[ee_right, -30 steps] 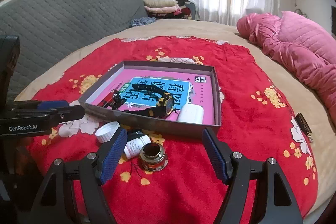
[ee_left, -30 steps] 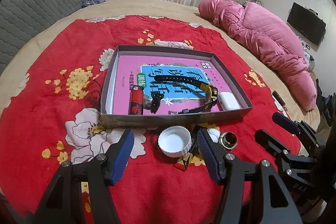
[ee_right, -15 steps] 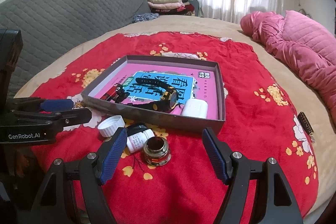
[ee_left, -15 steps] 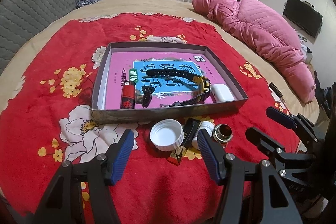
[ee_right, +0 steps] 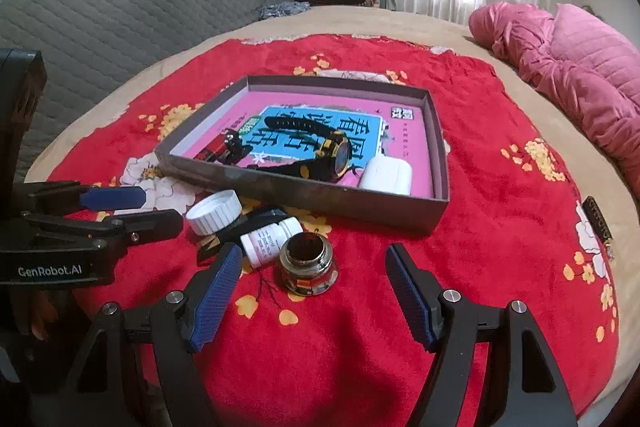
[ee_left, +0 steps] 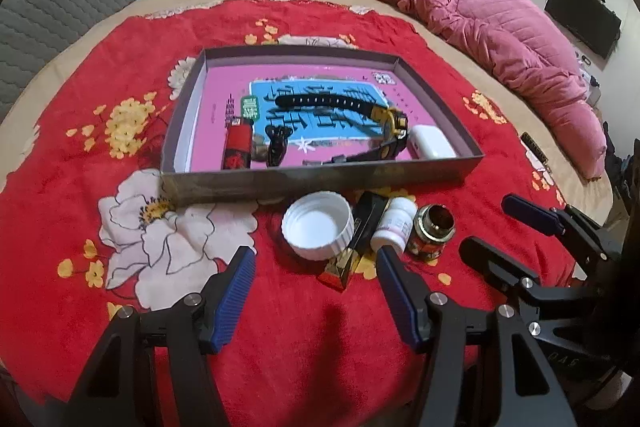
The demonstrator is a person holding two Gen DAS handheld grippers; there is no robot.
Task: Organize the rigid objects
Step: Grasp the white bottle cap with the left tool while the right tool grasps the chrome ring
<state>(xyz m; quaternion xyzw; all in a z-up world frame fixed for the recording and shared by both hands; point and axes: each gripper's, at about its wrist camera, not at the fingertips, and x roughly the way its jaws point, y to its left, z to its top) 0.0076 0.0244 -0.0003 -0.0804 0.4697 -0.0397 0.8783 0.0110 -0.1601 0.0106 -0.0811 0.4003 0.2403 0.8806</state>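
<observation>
"GenRobot.AI" is printed in white on the black body of the left gripper [ee_right: 120,209], at the left edge of the right wrist view. The blue panel [ee_right: 320,137] inside the tray [ee_right: 304,193] carries large black Chinese characters, and the small white bottle [ee_right: 268,241] bears print too fine to read.

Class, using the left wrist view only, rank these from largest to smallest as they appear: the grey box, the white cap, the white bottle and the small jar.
1. Grey box, by far the largest.
2. White cap.
3. White bottle and small jar: they look about alike, so I leave them unranked.
</observation>
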